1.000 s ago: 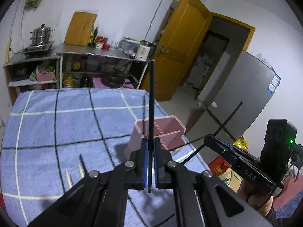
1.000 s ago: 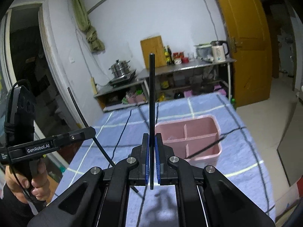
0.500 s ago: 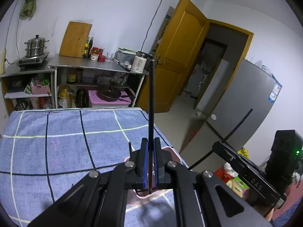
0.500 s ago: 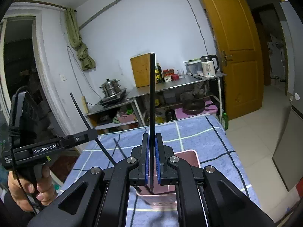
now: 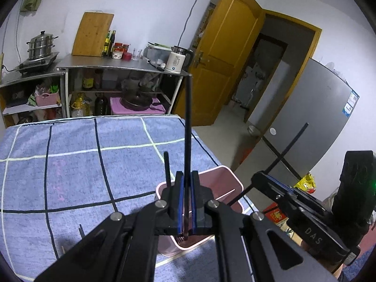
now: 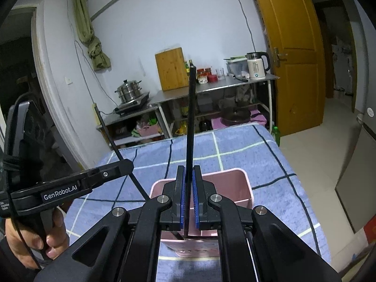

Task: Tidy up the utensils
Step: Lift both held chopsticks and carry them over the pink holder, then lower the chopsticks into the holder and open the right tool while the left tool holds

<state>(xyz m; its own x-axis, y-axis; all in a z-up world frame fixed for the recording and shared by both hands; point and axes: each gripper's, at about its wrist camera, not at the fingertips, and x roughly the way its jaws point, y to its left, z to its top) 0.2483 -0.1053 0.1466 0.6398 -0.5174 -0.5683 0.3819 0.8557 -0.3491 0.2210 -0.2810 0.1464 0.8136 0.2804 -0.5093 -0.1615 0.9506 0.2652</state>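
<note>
Chopsticks: each claw, left and right, pinches one black stick above one pink holder.

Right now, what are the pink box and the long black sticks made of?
The pink divided box looks like matte moulded plastic: smooth thin walls, rounded rim. The thin black chopstick in the left tongs and the one in the right tongs look smooth and dull, perhaps plastic or lacquered wood; I cannot tell which.
</note>
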